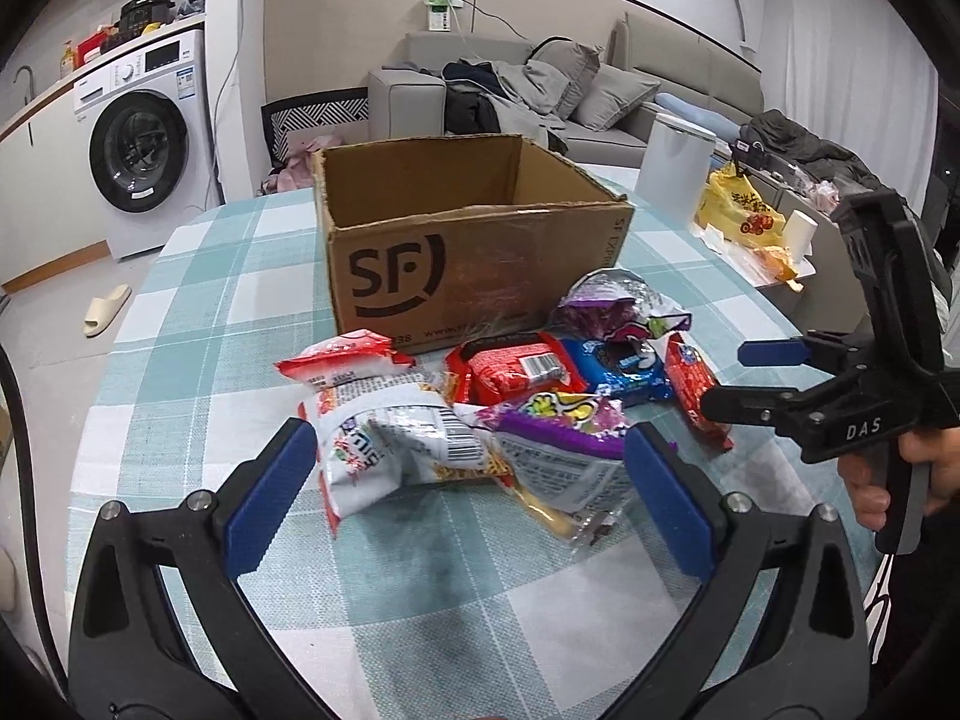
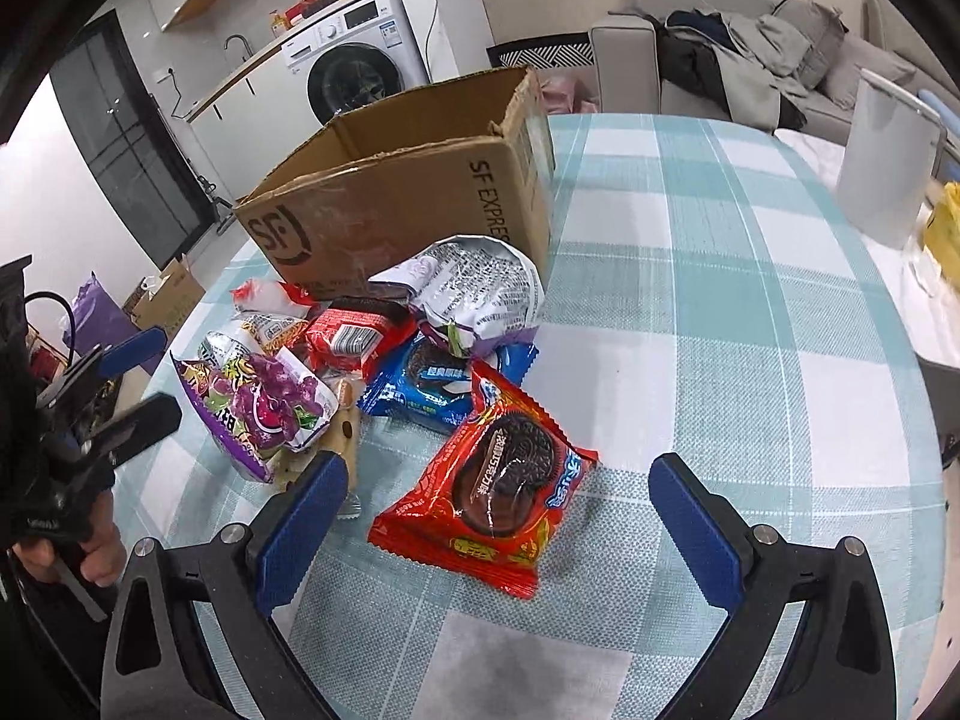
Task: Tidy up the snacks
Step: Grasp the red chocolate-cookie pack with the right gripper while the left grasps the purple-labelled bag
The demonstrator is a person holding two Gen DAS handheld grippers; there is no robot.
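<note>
Both claws hang wide apart over the snack heap, gripping nothing, as I watch from the wrist feeds. From my left gripper [image 1: 468,456], the blue pads [image 1: 270,498] frame a white-and-red crinkled packet [image 1: 372,426] and a purple grape-candy bag [image 1: 558,426], both just beyond the tips and not touched. My right gripper [image 2: 498,516] frames a red chocolate sandwich-cookie pack [image 2: 498,480]; its long axis runs from the near left pad diagonally away toward the cardboard box [image 2: 390,204], and it lies flat, picture side up.

Behind that pack, toward the box, a blue cookie pack [image 2: 420,390] is half buried under a silver-backed pouch [image 2: 480,288], which leans beside the box's near corner. A red wrapped bar [image 2: 354,330] shows only its barcode face. Something tan and clear-wrapped [image 1: 558,519] pokes out below the purple bag; I cannot make out what it is. Print on most wrappers is too small to read.

The box stands upright and open on the checked tablecloth [image 1: 240,312], flaps torn. From the left feed only its inner walls show; its floor is hidden by the front wall, so I cannot tell what it holds. All snacks I can see lie outside it, on the cloth before its front face.
</note>
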